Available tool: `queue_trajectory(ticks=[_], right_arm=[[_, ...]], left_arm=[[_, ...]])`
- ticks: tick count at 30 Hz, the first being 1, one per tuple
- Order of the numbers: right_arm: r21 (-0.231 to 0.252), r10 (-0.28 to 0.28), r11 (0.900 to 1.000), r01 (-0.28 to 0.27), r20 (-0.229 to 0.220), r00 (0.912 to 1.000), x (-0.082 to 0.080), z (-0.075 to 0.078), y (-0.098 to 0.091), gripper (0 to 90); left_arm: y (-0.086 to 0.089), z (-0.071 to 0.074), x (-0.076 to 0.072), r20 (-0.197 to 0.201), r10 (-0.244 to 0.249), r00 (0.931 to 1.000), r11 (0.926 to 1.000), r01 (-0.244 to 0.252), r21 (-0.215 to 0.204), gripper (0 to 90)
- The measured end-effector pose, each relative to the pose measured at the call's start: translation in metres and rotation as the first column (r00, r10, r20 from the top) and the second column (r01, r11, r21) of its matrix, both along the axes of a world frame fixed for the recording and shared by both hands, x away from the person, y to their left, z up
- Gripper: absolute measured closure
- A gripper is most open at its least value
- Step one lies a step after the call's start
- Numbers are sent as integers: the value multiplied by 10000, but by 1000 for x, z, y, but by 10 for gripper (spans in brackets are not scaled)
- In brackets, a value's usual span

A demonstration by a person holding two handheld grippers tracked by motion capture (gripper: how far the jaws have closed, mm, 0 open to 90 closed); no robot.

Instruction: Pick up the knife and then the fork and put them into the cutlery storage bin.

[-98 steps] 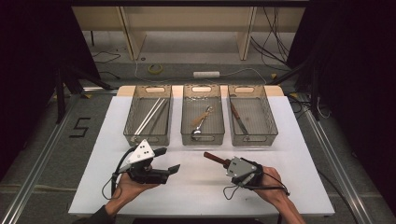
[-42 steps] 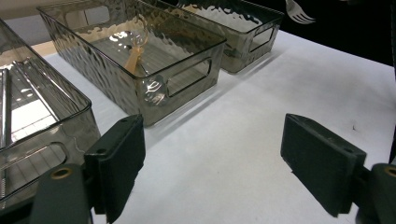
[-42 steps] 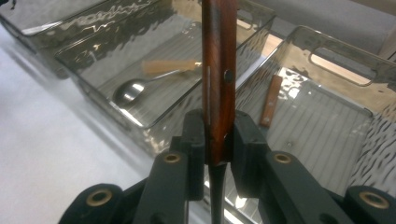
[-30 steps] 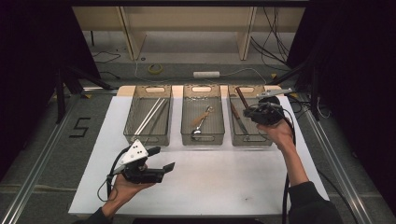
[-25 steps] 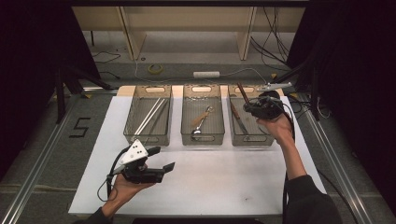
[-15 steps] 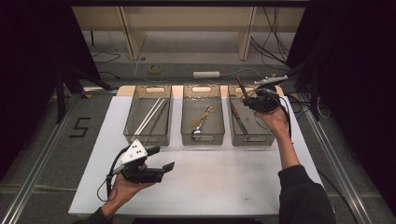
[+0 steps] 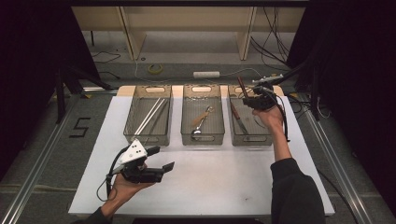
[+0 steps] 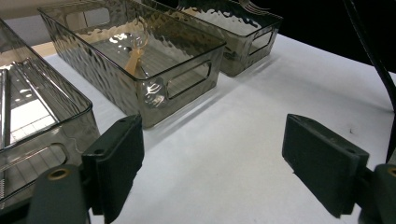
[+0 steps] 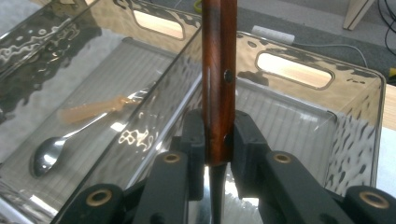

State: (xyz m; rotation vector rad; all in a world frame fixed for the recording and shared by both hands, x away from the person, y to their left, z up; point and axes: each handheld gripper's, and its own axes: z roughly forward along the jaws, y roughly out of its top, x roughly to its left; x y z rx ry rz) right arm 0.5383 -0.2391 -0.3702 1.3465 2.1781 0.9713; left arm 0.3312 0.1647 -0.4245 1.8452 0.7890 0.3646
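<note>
Now the right tool (image 9: 218, 140) pinches a wooden-handled knife (image 9: 218, 70) above the right bin's far rim (image 7: 252, 88).

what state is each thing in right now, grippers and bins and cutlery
right gripper: jaws shut on the wooden-handled knife, over the right bin
wooden-handled knife: held, handle pointing up and away
left gripper: jaws open, nothing between them
right bin: holds one brown-handled utensil lying flat
middle bin: holds a spoon lying flat
left bin: holds chopsticks lying flat
</note>
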Motion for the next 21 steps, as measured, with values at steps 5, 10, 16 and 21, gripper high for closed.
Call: queue_trajectory(ticks=[5,10,16,21], right_arm=[[-1,-113,9999,113,-84,9999,4,-5,-1,778],[-75,-174,9998,172,-235,9996,7,-12,2,778],[-249,-210,9995,201,-387,9990,9,-19,5,777],[-406,-268,9989,250,-468,9985,10,-23,7,777]], left_arm=[[0,0,0,-6,-20,10000,10000,20,32,201],[0,0,0,-5,-11,10000,10000,11,11,201],[0,0,0,-11,-19,10000,10000,19,18,201],[-1,0,0,-27,-31,10000,10000,31,52,201]])
